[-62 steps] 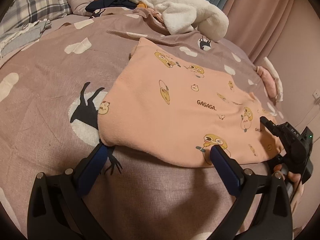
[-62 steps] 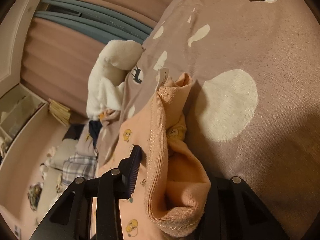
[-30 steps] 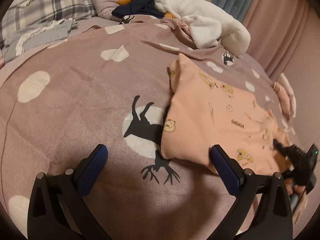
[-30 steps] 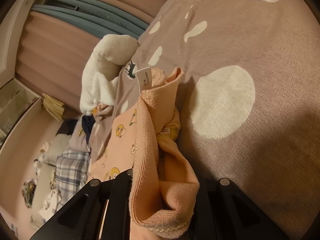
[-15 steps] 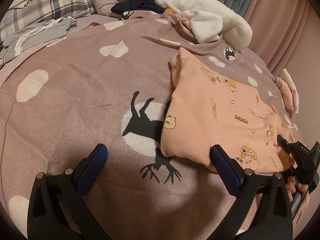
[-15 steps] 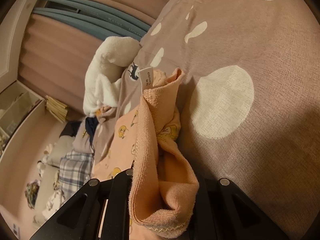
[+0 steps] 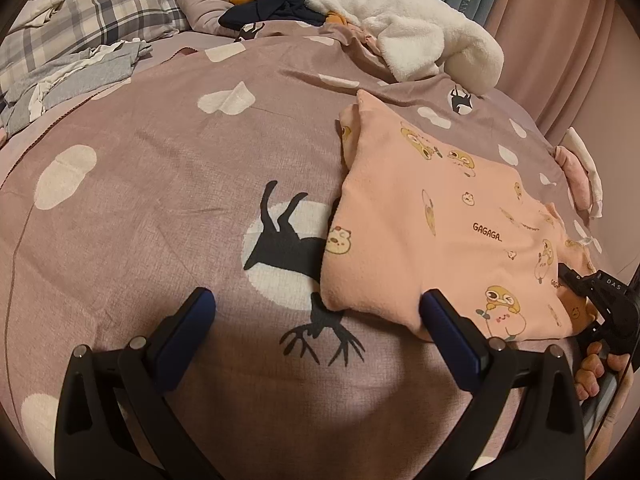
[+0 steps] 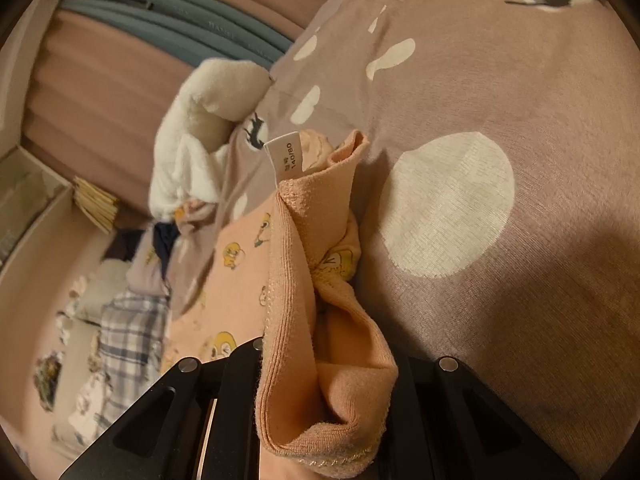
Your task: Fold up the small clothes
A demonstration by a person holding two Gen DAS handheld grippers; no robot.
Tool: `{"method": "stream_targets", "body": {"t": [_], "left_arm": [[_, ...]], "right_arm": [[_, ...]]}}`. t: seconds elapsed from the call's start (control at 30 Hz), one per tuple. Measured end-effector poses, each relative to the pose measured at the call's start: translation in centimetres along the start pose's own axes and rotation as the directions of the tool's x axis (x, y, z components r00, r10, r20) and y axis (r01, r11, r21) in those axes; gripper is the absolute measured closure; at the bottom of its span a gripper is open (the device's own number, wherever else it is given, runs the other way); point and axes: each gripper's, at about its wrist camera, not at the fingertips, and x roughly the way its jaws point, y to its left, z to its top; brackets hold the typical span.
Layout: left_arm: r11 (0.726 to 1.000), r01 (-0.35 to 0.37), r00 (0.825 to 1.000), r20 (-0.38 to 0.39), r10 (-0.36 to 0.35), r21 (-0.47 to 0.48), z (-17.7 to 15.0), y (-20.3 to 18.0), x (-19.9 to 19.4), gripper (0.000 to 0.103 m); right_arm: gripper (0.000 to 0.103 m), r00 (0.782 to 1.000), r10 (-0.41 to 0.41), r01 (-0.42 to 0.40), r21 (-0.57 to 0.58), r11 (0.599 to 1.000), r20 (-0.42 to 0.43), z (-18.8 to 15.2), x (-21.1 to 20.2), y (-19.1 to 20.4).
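Peach duck-print garment (image 7: 432, 224), lettered "GAGAGA", lying flat on mauve deer-print duvet (image 7: 160, 184), right of a black deer silhouette on a white disc (image 7: 280, 248); garment's near left corner overlapping that disc. Left gripper (image 7: 316, 320) spread wide over the duvet, nothing between its 2 blue pads (image 7: 188, 320); right-hand pad just at the garment's near edge, contact not discernible. Right gripper (image 7: 600, 300) at the garment's near right corner, human fingers (image 7: 596, 364) visible on its handle. In the right wrist view, right gripper (image 8: 320, 384) pinched tight on a bunched fold of the peach garment (image 8: 304, 280); ribbed hem standing up, white size tag (image 8: 286, 156) reading "140/80" at the top. White fleece blanket (image 7: 420, 36), navy clothing (image 7: 272, 10) and plaid pillow (image 7: 88, 16) heaped at the far end. Pink curtain (image 7: 560, 20) behind.
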Motion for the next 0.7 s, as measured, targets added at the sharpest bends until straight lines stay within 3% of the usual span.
{"method": "stream_targets", "body": {"t": [0.17,0.27,0.33,0.5,0.7], "left_arm": [[1.0,-0.015,1.0,-0.011,0.016,0.024,-0.1,-0.2,0.1,0.0],[1.0,0.006,1.0,-0.013,-0.006,0.017,0.1,0.0,-0.1,0.0],[0.999,0.045,0.999,-0.018,-0.045,0.0,0.2,0.5,-0.4,0.0],[0.98,0.181,0.983,-0.019,-0.183,-0.086,0.7,2.3,-1.1,0.001],[0.938,0.296,0.951,-0.033,-0.307,-0.178,1.2,3.9,-1.7,0.001]], "right_arm": [[0.091,0.999,-0.02,0.021,0.032,0.999,-0.035,0.2,0.0,0.7],[0.091,0.998,-0.048,0.047,-0.026,0.999,-0.034,0.7,-0.4,2.4],[0.091,0.998,-0.056,0.053,-0.085,0.995,-0.031,0.9,-0.6,4.4],[0.091,0.999,0.014,-0.022,-0.18,0.983,-0.047,0.8,-0.5,9.7],[0.091,0.993,-0.023,-0.021,-0.357,0.934,-0.119,-1.9,2.7,15.9]]}}
